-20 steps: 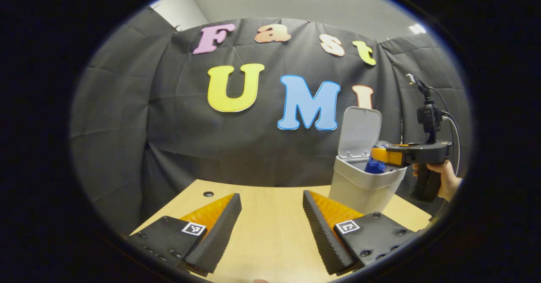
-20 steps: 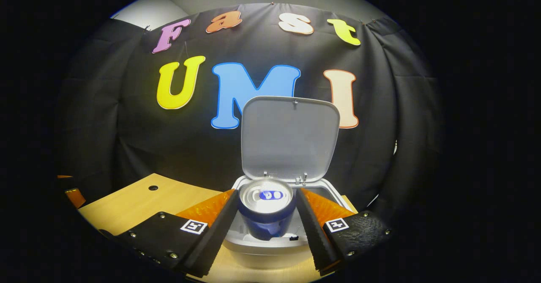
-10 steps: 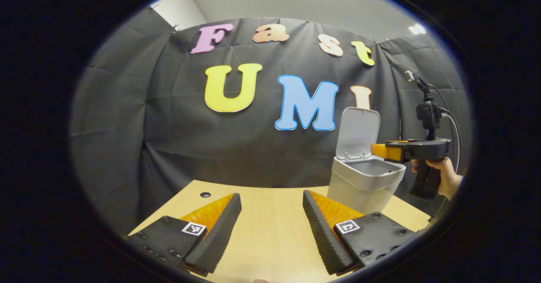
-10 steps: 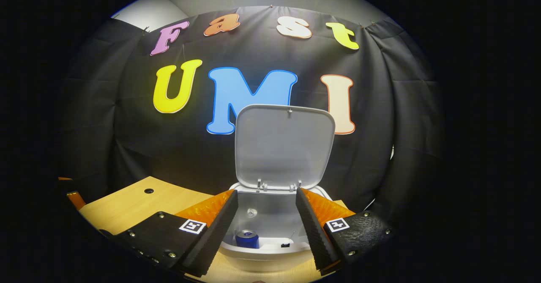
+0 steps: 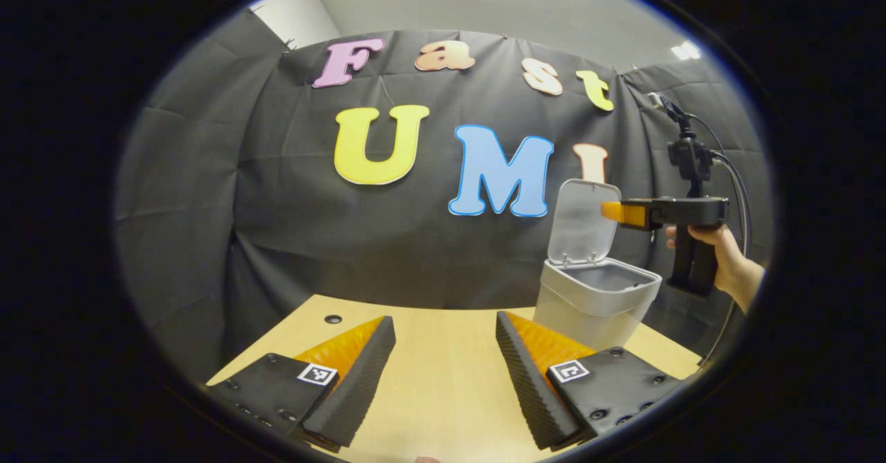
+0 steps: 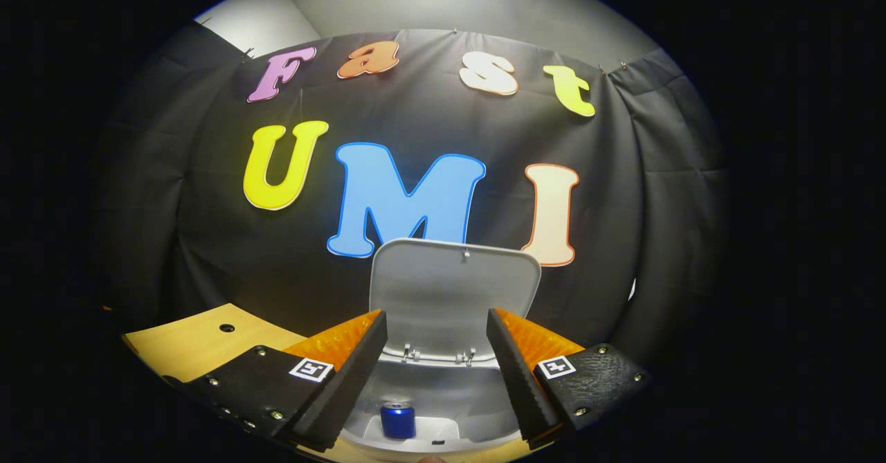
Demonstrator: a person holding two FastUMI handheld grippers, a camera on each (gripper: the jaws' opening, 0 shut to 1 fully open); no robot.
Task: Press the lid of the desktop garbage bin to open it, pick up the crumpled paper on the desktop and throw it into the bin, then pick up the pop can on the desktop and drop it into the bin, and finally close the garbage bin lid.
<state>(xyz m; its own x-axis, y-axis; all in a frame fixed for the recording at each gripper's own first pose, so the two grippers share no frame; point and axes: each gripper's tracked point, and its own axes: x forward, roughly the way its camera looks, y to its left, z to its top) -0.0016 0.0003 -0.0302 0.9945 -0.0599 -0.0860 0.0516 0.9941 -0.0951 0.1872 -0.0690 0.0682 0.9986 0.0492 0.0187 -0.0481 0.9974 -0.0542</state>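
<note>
One step is left by the look of it: the pop can [image 6: 398,420] stands upright at the bottom of the garbage bin [image 5: 595,304], below and between the fingers of the right tool [image 6: 436,373], whose jaws are apart and hold nothing. The lid [image 6: 453,297] stands upright on its hinge directly ahead of that tool, its inner face toward the camera and its top edge a little above the fingertips. In the left gripper view, the right tool [image 5: 612,212] hovers above the bin's open mouth, level with the upper part of the lid [image 5: 585,221], with a hand [image 5: 720,255] gripping its handle. To close it well, I would carry the right tool up and over the lid's top edge, get a finger behind that edge, then draw it forward and down in an arc around the hinge, not straight down. A final press near the front rim should make the latch catch, and the push must stay vertical, since the light bin could slide or tip on the counter [image 5: 443,380]. The left tool [image 5: 443,373] rests low over the counter, well to the left of the bin, jaws apart and empty; it could steady the bin's wall if needed. The crumpled paper cannot be made out inside the bin.
</note>
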